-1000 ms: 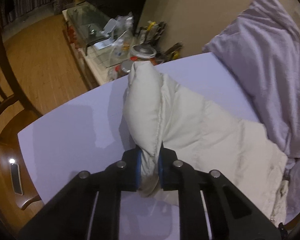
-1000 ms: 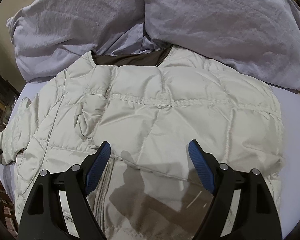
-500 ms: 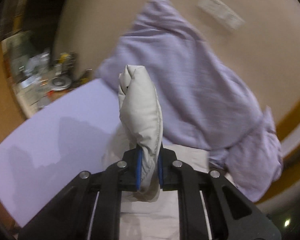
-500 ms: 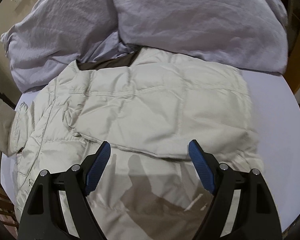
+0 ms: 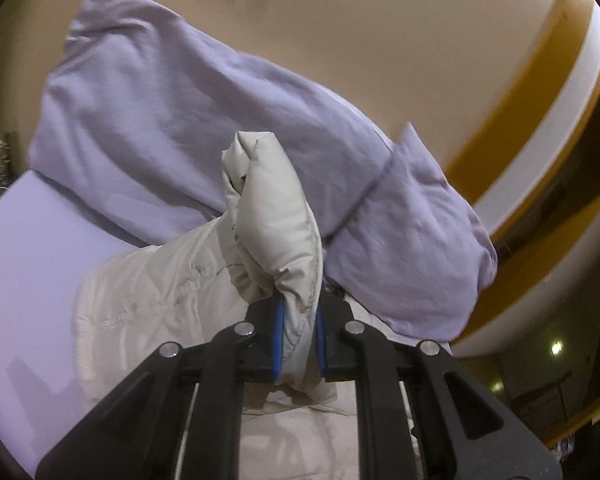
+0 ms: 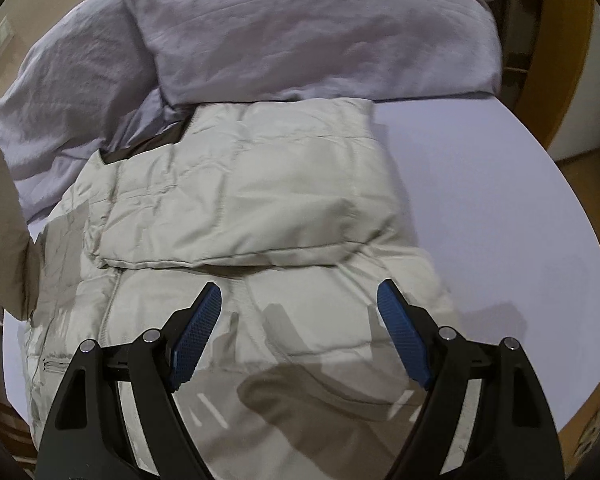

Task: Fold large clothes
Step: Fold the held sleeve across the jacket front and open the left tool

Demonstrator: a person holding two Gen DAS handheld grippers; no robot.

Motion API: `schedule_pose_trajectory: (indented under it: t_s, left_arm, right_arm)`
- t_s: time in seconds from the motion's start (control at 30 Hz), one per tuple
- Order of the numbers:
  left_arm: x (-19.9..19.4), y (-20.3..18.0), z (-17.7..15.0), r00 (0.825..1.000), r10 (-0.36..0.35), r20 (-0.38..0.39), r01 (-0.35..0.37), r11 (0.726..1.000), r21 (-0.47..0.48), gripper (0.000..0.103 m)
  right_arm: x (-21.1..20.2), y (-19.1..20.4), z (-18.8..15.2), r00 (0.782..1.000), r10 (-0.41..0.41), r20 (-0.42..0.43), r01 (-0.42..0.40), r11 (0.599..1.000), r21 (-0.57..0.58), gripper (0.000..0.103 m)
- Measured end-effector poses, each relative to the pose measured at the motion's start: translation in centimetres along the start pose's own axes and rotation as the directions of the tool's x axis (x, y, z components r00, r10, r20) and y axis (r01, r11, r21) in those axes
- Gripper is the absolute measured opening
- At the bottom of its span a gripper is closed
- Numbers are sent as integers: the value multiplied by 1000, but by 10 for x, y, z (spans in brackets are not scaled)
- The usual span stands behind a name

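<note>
A cream quilted puffer jacket lies spread on a lilac table, with one sleeve folded across its front. My left gripper is shut on the other sleeve and holds it raised above the jacket body. That lifted sleeve shows at the left edge of the right wrist view. My right gripper is open and empty, hovering just above the jacket's lower part.
Lilac pillows or bedding are piled at the table's far side, touching the jacket collar, and also show in the left wrist view. A beige wall stands behind. The table's right edge drops to a wooden floor.
My left gripper has lifted the sleeve and swung it right, toward the jacket body and the pillows. The right gripper has shifted slightly over the jacket and stayed open.
</note>
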State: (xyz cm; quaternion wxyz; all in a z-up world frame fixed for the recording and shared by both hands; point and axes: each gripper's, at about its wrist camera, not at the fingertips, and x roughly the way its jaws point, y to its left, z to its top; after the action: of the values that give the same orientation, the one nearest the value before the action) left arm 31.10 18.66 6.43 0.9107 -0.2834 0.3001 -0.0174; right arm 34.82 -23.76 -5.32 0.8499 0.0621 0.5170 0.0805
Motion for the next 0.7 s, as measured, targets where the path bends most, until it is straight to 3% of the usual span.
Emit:
schedule_pose_trajectory:
  t_s: [0.3, 0.53, 0.63, 0.7]
  left_arm:
    - [69, -36, -38, 988, -5, -155, 18, 997, 79, 13]
    - [117, -49, -79, 958, 51, -281, -14, 991, 132, 14]
    - [132, -50, -90, 944, 89, -318, -37, 986, 165, 18]
    - [138, -50, -92, 939, 93, -332, -38, 985, 167, 27]
  right_arm:
    - [-3, -25, -6, 1000, -29, -4, 30, 998, 51, 82]
    - [-1, -30, -10, 999, -40, -17, 41, 997, 65, 82]
    - [0, -31, -10, 999, -42, -19, 44, 997, 71, 82]
    - [1, -32, -9, 999, -43, -19, 44, 996, 73, 82]
